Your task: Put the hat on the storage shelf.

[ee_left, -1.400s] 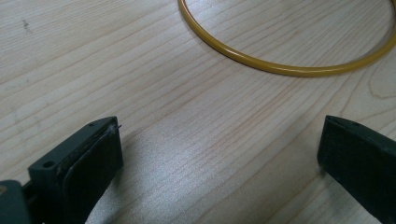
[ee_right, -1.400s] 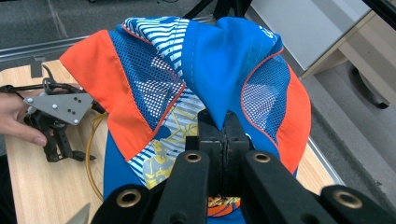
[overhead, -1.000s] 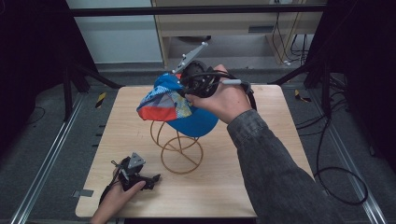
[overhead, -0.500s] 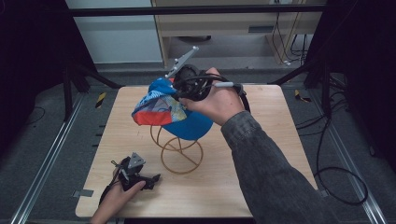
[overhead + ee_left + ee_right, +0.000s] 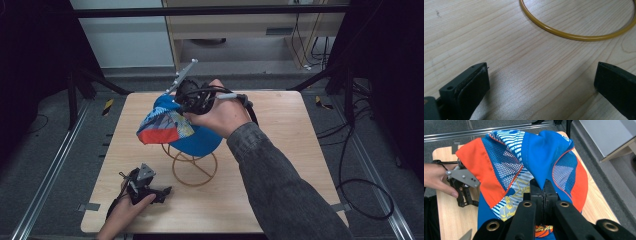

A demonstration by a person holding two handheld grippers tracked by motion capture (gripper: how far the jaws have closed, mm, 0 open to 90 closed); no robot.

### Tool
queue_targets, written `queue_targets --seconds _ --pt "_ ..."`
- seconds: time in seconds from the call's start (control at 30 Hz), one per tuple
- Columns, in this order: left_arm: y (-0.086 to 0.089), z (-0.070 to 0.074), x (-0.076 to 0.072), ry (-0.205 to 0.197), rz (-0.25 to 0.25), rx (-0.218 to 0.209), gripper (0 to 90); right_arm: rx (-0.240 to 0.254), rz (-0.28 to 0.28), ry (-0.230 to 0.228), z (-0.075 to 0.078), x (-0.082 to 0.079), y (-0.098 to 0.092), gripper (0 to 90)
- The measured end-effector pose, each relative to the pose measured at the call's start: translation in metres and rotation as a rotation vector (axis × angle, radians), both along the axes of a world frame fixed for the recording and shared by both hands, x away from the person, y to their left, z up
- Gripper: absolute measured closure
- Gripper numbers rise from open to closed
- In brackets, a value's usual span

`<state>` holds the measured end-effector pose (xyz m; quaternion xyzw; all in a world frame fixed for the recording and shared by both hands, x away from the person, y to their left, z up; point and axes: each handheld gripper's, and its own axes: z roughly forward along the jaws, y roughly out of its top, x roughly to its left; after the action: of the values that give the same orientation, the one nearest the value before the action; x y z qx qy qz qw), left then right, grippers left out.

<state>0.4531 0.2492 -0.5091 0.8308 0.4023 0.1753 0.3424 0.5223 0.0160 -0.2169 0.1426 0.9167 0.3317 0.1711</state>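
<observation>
While lit from above: worktop point(image 5: 280, 150), pale wood, square, set on grey floor point(image 5: 60, 150) between metal rails.

Cap point(image 5: 172, 127), blue with orange and mesh panels and a striped print. Raised over the worktop's middle, above the stand, crown bunched. Whether touching the stand, cannot tell. Seen close in the right gripper view point(image 5: 529, 167): a blue fold pinched at the jaws, orange and white-mesh panels spread to either side.

Right gripper point(image 5: 192, 97), held in the right hand point(image 5: 220, 112), arm in a grey sleeve point(image 5: 280, 190) entering from the lower right. Jaws together, clamped on the cap's blue fabric; in its own view point(image 5: 543, 187) both black jaws pressed flat against each other with cloth caught between. Grey rod sticking up and back from the gripper's top. Black cable looping off to the right.

Stand point(image 5: 192, 162), yellow wire, round base ring flat on the worktop, thinner wires rising from it under the cap. Arc of the base ring visible in the left gripper view point(image 5: 574, 32), ahead of the jaws.

Left gripper point(image 5: 150, 190), low at the worktop's near-left corner, held in the left hand point(image 5: 122, 212). Grey three-cornered plate on top. Jaws wide apart, nothing between them but bare wood point(image 5: 541, 85). Well apart from the stand and cap.
</observation>
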Motion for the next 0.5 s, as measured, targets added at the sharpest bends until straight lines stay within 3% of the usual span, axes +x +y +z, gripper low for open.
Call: queue_targets --seconds 0.5 --pt "0.0 -0.0001 0.0001 0.0 -0.001 -0.002 0.0 -0.012 -0.006 0.015 -0.006 0.0036 0.0036 89.6"
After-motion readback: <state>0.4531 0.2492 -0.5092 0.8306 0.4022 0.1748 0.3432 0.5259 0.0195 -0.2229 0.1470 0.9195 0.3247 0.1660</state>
